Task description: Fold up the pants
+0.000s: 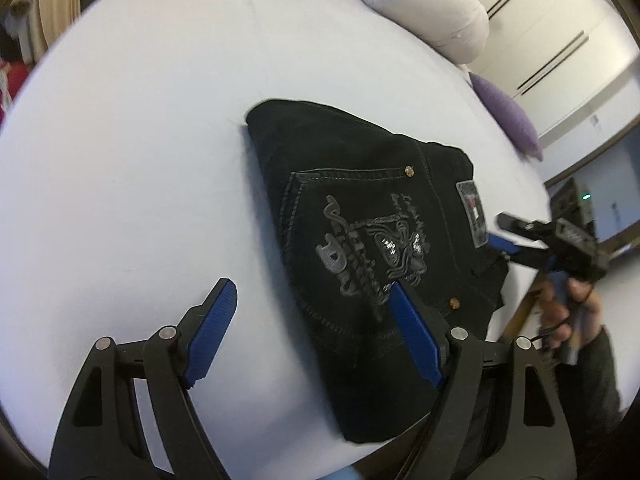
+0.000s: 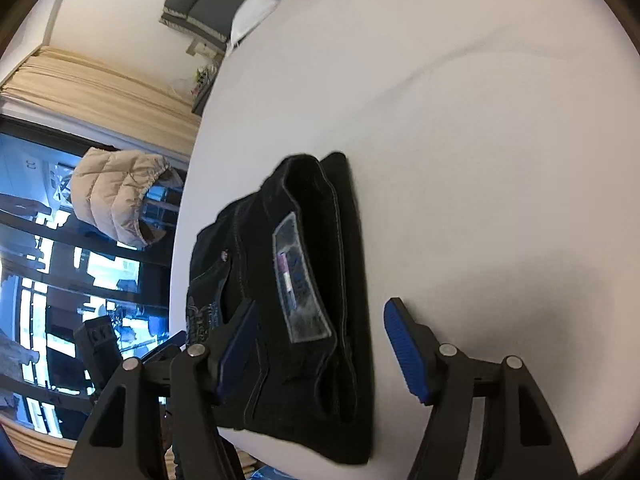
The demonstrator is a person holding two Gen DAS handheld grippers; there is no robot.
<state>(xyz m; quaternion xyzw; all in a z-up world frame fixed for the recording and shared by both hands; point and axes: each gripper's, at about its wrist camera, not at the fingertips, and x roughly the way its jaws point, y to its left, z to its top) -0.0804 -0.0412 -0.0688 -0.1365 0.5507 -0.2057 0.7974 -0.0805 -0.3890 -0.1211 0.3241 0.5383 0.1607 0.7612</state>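
Folded black pants [image 1: 360, 240] lie on a white bed [image 1: 140, 140], with both grippers open and empty.

The pants sit as a compact folded stack near the bed's near edge, back pocket with grey embroidery and a waistband label facing up. The left gripper [image 1: 312, 332] hovers over the pants' near corner, its blue pads spread wide, one over the bare sheet, the other above the pocket, gripping nothing. The right gripper [image 2: 320, 348] stands spread at the waistband end, its pads apart and clear of the cloth. A white rolled duvet [image 1: 432, 12] and a purple cushion [image 1: 508, 116] lie beyond the pants.
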